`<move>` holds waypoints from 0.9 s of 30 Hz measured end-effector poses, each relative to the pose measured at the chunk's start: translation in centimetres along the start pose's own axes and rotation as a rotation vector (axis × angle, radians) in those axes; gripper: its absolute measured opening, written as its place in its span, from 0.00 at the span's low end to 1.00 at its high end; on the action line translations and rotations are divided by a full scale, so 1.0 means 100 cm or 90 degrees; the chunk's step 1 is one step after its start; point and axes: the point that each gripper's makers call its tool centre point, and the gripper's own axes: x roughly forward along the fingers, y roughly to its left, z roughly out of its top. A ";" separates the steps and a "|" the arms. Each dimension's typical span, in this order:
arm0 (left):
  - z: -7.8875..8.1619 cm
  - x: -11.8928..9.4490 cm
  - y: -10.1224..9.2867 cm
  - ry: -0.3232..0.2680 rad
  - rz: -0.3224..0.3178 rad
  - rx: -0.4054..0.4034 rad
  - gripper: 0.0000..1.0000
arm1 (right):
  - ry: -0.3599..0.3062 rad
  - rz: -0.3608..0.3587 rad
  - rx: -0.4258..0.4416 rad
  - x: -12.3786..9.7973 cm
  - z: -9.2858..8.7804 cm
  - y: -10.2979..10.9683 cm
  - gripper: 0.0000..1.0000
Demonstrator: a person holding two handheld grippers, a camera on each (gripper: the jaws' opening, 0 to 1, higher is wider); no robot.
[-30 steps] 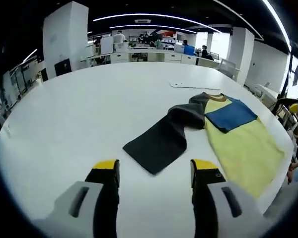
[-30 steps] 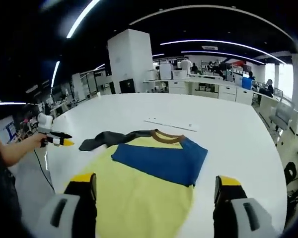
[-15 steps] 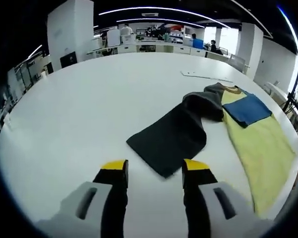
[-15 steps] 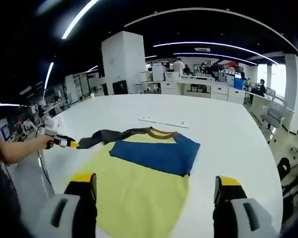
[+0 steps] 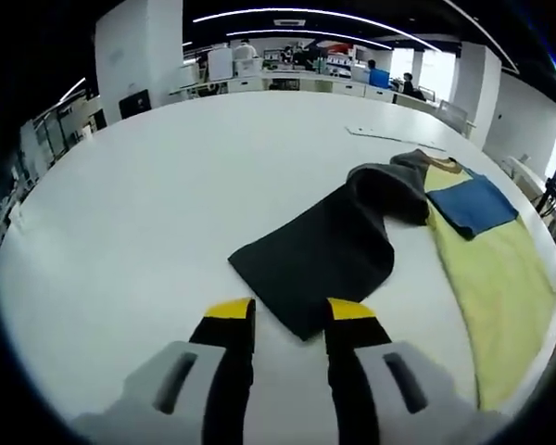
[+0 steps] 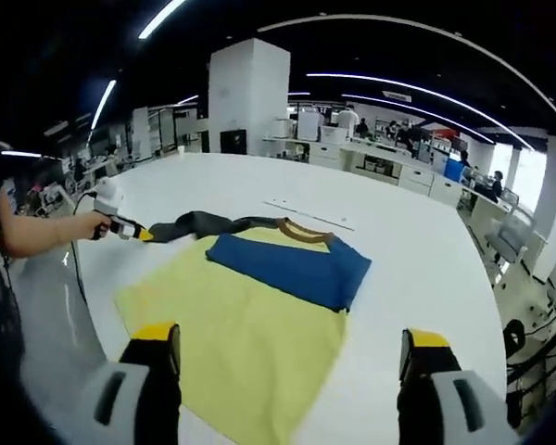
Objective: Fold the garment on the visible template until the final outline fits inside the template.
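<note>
Garment (image 6: 259, 324): yellow body flat on white desk (image 5: 148, 185), blue sleeve (image 6: 292, 269) folded across, dark sleeve (image 5: 324, 255) stretched out.
Left gripper (image 5: 288, 318): fingers narrow, at dark sleeve's end.
Right gripper (image 6: 292, 348): fingers wide, holding nothing.

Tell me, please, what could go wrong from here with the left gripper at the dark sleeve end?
1. The left gripper sits at the cuff of the dark sleeve, jaws nearly closed; it may pinch only the edge and the cloth could slip out.
2. The sleeve is bunched near the shoulder, so folding it now may trap wrinkles.
3. The yellow body reaches close to the table edge; a hard pull might drag it off.
</note>
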 end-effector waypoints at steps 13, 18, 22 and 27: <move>0.007 0.004 -0.006 -0.004 0.025 -0.037 0.07 | 0.001 -0.008 0.007 -0.002 -0.004 0.004 1.00; 0.008 0.003 -0.005 -0.003 0.020 -0.066 0.00 | 0.001 -0.010 0.015 -0.004 -0.006 0.005 1.00; 0.012 -0.004 0.002 -0.016 0.021 -0.064 0.00 | -0.001 -0.011 0.022 -0.006 -0.007 0.006 0.99; 0.026 -0.011 0.021 -0.041 0.030 -0.034 0.00 | 0.000 -0.004 0.029 -0.004 -0.010 0.008 0.99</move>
